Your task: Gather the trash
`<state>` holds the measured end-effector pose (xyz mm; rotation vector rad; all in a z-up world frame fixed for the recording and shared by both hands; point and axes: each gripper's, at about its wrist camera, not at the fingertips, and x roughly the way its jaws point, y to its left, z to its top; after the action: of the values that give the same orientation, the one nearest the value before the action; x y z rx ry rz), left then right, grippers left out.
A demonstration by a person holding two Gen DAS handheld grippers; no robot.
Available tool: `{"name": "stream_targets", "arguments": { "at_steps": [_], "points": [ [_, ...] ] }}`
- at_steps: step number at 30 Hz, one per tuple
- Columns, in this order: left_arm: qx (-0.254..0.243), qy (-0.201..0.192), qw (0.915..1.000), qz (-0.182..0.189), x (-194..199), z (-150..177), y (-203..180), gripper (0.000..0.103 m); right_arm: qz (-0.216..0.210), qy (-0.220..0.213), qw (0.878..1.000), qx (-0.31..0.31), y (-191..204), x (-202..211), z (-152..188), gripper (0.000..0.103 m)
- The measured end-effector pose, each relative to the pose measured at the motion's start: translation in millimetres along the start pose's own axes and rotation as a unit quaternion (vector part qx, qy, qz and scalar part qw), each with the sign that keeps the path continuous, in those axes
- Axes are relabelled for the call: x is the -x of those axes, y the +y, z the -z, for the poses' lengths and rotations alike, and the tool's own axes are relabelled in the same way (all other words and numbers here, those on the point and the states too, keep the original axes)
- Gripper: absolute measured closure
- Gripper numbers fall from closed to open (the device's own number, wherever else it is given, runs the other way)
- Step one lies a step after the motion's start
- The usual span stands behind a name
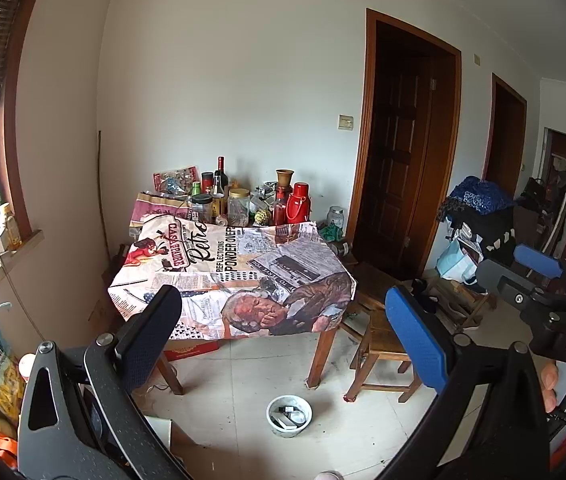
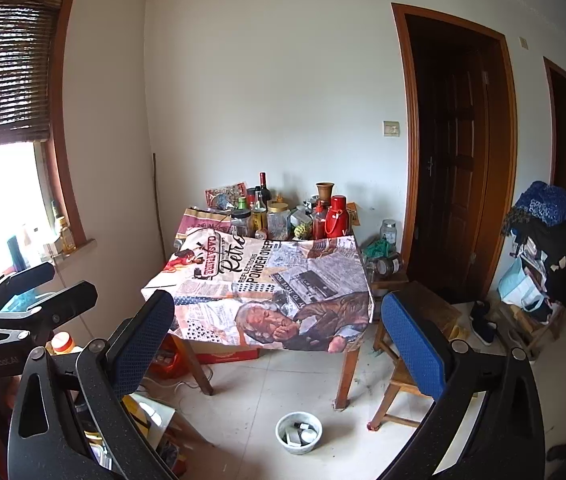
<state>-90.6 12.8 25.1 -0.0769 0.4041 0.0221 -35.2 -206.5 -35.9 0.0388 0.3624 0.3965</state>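
Meanwhile both the left gripper (image 1: 283,320) and right gripper (image 2: 279,320) are hanging wide apart, gripping nothing, while the trash bowl (image 1: 289,416) is sitting on the floor near the table's (image 1: 231,264) front leg.

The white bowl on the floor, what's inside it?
The white bowl holds a few small items: pale, boxy pieces and something dark. They are too small to identify, and anything beneath them is hidden.

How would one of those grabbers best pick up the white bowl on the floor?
By the rim of the white bowl, coming from above. It sits upright and open-topped on the floor, with small items inside, so one finger inside and one outside the nearest wall looks likeliest to hold.
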Motion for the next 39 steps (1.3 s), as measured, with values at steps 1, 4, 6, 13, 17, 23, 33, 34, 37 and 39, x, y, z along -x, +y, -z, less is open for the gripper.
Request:
{"name": "stream_targets", "arguments": {
  "at_steps": [1,4,6,13,17,23,33,34,37,39],
  "points": [
    [0.0,0.002,1.0,-0.001,-1,0,0,0.001,0.002,0.002,1.0,-0.002,-1,-2,0,0.0],
    [0.001,0.007,1.0,0.0,-4,1,1,0.001,0.003,0.007,1.0,-0.007,-4,-3,0,0.0],
    [0.001,0.009,1.0,0.0,-5,2,1,0.001,0.004,0.009,1.0,-0.01,-5,-3,1,0.0],
    [0.004,0.012,0.9999,0.005,-9,1,-3,0.001,0.006,0.011,1.0,-0.019,-10,0,-1,0.0],
    [0.002,0.01,0.9999,0.007,-9,1,-5,0.001,0.005,0.012,1.0,-0.022,-11,3,-2,0.0],
    [0.003,0.006,1.0,0.006,-7,0,-7,0.001,0.004,0.009,1.0,-0.021,-12,8,-4,0.0],
    [0.005,0.002,1.0,0.006,-2,-1,-11,0.001,0.004,0.007,1.0,-0.018,-9,9,-6,0.0],
    [0.005,0.002,1.0,0.007,-2,-1,-12,0.001,0.004,0.008,1.0,-0.018,-8,9,-5,0.0],
    [0.003,0.006,0.9999,0.009,-3,-1,-14,0.001,0.003,0.008,1.0,-0.017,-9,9,-6,0.0],
    [0.002,0.005,1.0,0.008,-2,-1,-15,0.001,0.004,0.007,1.0,-0.017,-8,9,-6,0.0]
  ]
}}
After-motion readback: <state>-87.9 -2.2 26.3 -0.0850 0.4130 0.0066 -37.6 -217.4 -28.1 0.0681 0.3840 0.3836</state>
